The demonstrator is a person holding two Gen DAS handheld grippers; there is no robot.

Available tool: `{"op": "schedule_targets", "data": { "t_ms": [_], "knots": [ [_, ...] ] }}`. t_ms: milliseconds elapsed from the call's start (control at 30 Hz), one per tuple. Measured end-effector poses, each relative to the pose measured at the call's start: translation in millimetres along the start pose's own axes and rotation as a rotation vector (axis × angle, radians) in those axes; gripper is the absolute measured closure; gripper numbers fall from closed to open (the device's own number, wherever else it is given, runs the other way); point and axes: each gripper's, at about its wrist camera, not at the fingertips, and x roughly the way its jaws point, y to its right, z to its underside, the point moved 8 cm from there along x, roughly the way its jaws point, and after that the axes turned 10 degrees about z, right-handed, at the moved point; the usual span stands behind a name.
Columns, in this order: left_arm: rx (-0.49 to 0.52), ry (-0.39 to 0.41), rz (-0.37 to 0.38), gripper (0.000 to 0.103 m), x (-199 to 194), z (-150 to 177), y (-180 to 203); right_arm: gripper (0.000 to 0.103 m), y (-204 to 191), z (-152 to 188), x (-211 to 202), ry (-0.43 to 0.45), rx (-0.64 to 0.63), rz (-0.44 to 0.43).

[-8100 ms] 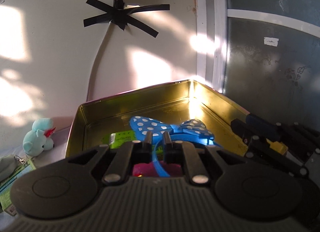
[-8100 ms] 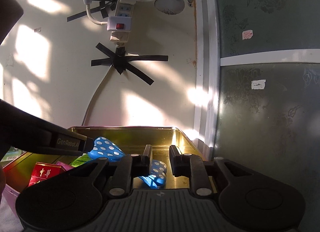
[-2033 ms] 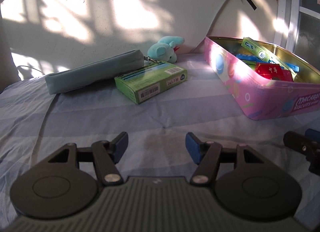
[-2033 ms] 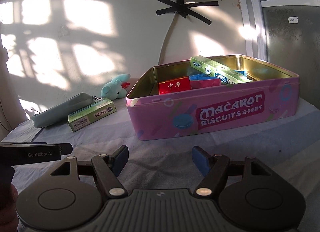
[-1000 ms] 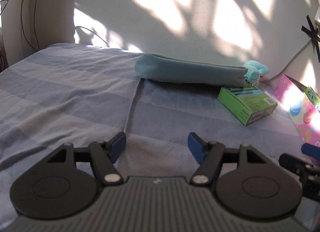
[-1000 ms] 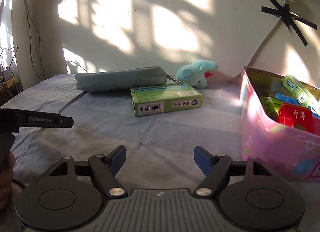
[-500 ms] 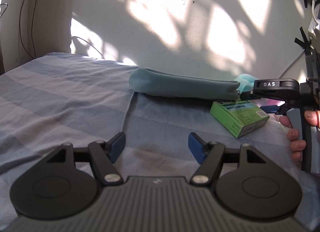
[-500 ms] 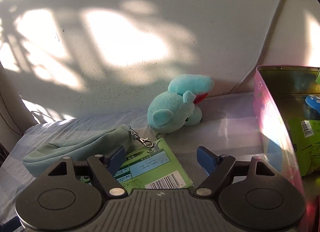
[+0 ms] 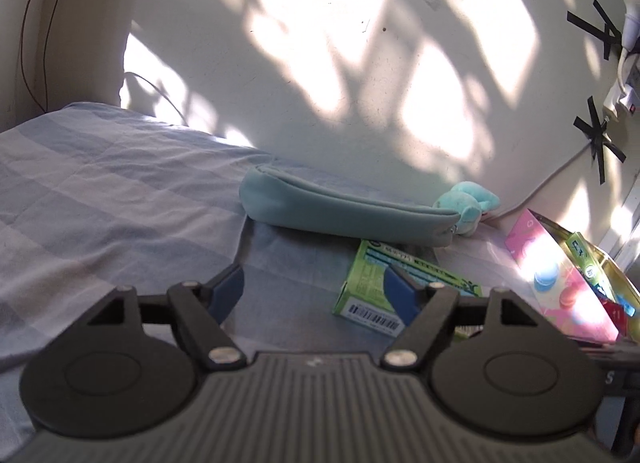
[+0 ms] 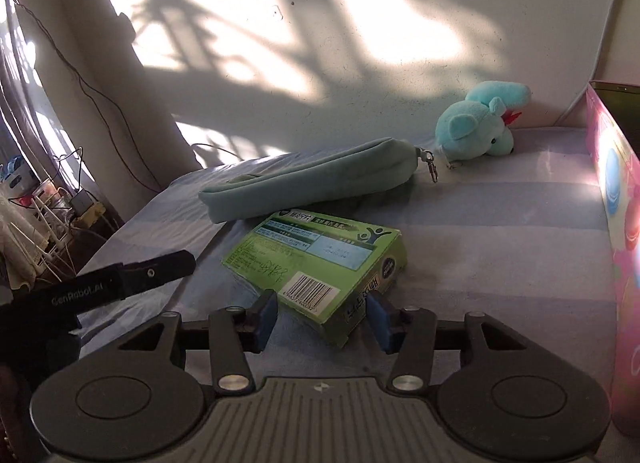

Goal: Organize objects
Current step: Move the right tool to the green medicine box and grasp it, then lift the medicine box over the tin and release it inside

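A green box [image 10: 320,259] lies flat on the striped blue bedsheet [image 10: 500,223]. Its near corner sits between the jaws of my right gripper [image 10: 322,317]; the jaws are opening and the pads stand close beside the box's sides. Behind it lie a teal pouch [image 10: 312,179] and a teal plush toy [image 10: 480,123], with the pink biscuit tin [image 10: 616,191] at the right. My left gripper [image 9: 314,293] hovers over bare sheet with nothing between its opening jaws, left of the green box [image 9: 412,263]. The teal pouch [image 9: 340,215], plush [image 9: 468,203] and tin [image 9: 560,283] lie beyond.
The wall runs close behind the pouch and plush. One finger [image 10: 160,269] of the left gripper reaches in at the left of the right wrist view. Beyond the bed's left edge stand a curtain and clutter [image 10: 48,215]. A taped cable [image 9: 596,135] hangs on the wall.
The right gripper has drawn back from the plush and now straddles the green box's corner. The left gripper's jaws have spread wider. The hand with the right gripper has left the left wrist view's right side.
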Motion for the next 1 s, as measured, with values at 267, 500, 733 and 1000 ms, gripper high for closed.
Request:
{"op": "schedule_targets", "data": {
  "t_ms": [267, 500, 733, 1000],
  "knots": [
    [0.072, -0.212, 0.107, 0.019, 68, -6, 17, 0.022, -19, 7, 24, 0.015, -0.223, 0.128],
    [-0.016, -0.243, 0.19, 0.034, 74, 6, 22, 0.028, -22, 0, 42, -0.01, -0.21, 0.115],
    [0.0, -0.259, 0.181, 0.037, 44, 31, 42, 0.037, -24, 26, 4, -0.004, -0.227, 0.122],
    [0.195, -0.362, 0.39, 0.033, -16, 107, 156, 0.037, 42, 92, -113, 0.008, -0.172, 0.239]
  ]
}}
